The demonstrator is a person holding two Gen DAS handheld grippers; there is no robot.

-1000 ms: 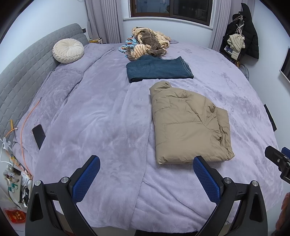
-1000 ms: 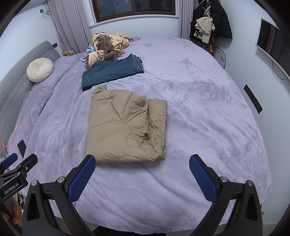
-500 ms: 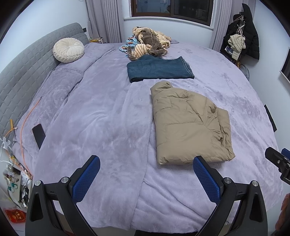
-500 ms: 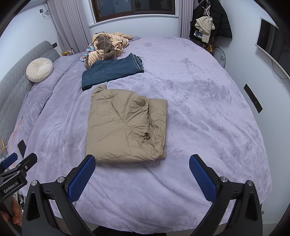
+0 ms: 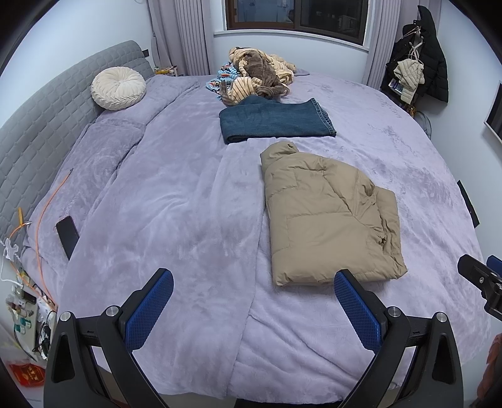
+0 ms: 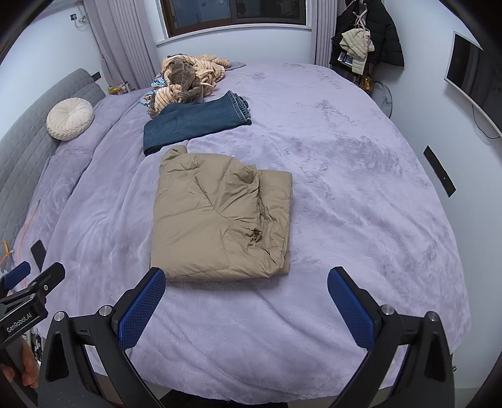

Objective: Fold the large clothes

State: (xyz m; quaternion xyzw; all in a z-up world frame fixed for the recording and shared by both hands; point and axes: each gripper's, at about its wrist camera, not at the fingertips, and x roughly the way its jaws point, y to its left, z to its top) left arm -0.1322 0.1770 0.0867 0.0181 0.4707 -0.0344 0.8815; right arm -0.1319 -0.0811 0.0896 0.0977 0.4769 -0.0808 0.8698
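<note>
Left wrist view. Left gripper (image 5: 252, 309) held above the near edge of the bed (image 5: 175, 201), jaws spread wide, nothing between the blue pads (image 5: 147, 314). The tan puffer jacket (image 5: 329, 216) lies folded into a rough rectangle on the purple blanket, right of the bed's middle and close to the near edge; collar end points toward the far edge. Just beyond the collar, folded jeans (image 5: 276, 122) lie flat, apart from the jacket by a narrow strip of blanket. Behind the jeans, at the far edge under the window (image 5: 295, 15), a pile of unfolded clothes (image 5: 257, 75); it touches the jeans' far side. A round cream cushion (image 5: 118, 88) leans on the grey headboard (image 5: 47, 103) at the far left corner. A dark phone (image 5: 67, 233) sits at the left edge. Part of the right gripper shows at the frame's right border.

Right wrist view. Right gripper (image 6: 248, 306) also above the near edge, jaws wide apart and empty. The jacket (image 6: 219, 216) sits directly ahead, its near hem just past the left pad (image 6: 141, 309). Jeans (image 6: 194, 124) and clothes pile (image 6: 188, 78) beyond it. Coats (image 6: 367, 34) hang on a rack at the far right corner. The left gripper's body and a hand (image 6: 26, 368) holding it appear at lower left.
</note>
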